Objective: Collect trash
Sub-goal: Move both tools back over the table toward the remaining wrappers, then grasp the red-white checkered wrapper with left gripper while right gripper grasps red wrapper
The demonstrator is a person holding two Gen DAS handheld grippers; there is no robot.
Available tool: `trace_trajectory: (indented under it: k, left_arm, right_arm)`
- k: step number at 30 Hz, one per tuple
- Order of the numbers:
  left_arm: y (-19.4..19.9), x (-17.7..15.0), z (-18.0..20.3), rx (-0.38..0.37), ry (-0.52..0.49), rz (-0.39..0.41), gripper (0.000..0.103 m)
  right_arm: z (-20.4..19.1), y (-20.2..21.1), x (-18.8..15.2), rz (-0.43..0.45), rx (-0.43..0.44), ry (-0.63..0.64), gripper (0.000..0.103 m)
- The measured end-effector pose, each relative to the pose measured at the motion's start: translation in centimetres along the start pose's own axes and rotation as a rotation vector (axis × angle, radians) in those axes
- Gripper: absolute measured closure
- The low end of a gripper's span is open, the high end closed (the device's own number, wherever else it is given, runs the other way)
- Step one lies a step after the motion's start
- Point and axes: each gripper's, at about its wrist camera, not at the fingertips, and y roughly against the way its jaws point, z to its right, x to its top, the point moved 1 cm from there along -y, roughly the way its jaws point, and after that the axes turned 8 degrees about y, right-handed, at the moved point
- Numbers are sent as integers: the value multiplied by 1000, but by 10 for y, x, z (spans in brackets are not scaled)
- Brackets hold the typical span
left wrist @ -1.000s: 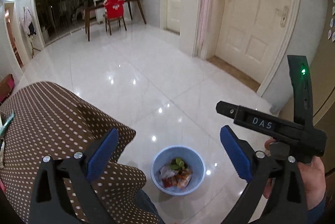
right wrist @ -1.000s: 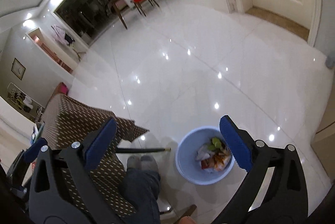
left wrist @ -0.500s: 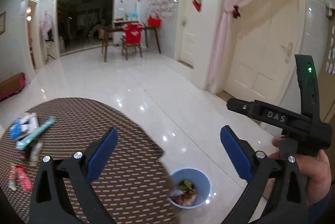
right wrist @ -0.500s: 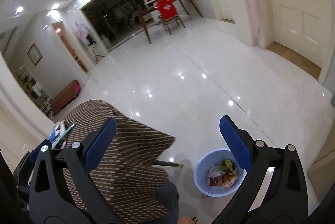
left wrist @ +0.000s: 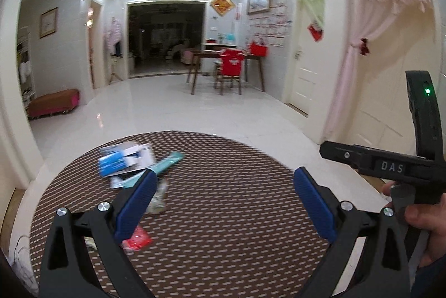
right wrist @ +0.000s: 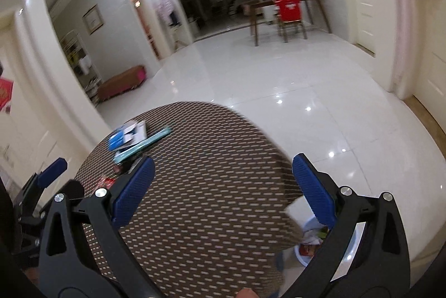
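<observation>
Jaws of the left gripper (left wrist: 223, 193) stand wide apart and hold nothing, above a round table (left wrist: 237, 214) with a brown patterned cloth. Left wrist view: a blue-and-white carton (left wrist: 125, 160), a teal wrapper (left wrist: 164, 165) and a red packet (left wrist: 137, 239) lie on the table's left part; the right gripper (left wrist: 390, 168) is at right. Right wrist view: the right gripper (right wrist: 223, 186) also gapes wide, empty, over the same table (right wrist: 209, 186); the carton (right wrist: 126, 136) and teal wrapper (right wrist: 145, 144) lie at far left; a blue bin (right wrist: 301, 256) holding trash sits on the floor beside the table edge.

2 grippers (left wrist: 223, 197) (right wrist: 223, 186), 1 bin (right wrist: 302, 256)
</observation>
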Motion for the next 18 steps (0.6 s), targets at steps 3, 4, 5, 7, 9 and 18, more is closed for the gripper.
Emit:
trace_trajectory:
  k: [3, 4, 5, 7, 9, 18]
  left_arm:
    - [6, 0, -31, 36, 27, 4, 7]
    - [8, -1, -43, 54, 33, 6, 7]
    - [11, -2, -52, 67, 36, 5, 7]
    - [14, -4, -72, 103, 46, 3, 7]
    - [16, -6, -88, 128, 56, -1, 7]
    - [9, -26, -164, 257, 101, -81, 7]
  right_arm:
    - [-34, -17, 0, -16, 34, 42, 6]
    - [-46, -23, 1, -23, 49, 58, 6]
    - [-59, -30, 1, -31, 64, 76, 6]
    - [-78, -39, 0, -43, 90, 105, 6]
    - [-99, -48, -1, -58, 115, 139, 6]
    - [-165, -108, -32, -184, 198, 270, 6]
